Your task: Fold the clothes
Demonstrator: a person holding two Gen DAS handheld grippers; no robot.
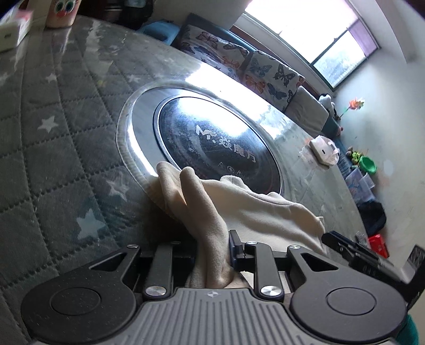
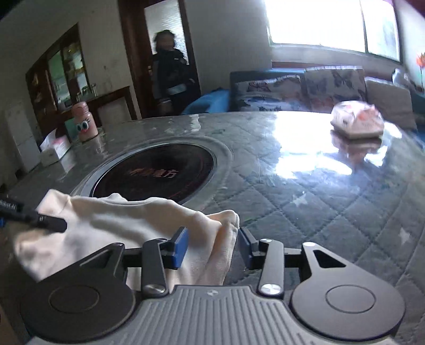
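Left wrist: jaws clenched on cream garment (image 1: 255,207), bunched, creased | right wrist: jaws parted around its fold

A home living room. A round table (image 2: 305,185), under a quilted star-print cover and clear sheet, has an induction hob (image 2: 156,172) sunk in its middle. Behind the table a butterfly-print sofa (image 1: 255,69) sits beneath a bright window (image 2: 318,24); a glass-fronted cabinet (image 2: 61,77) stands off to its left.
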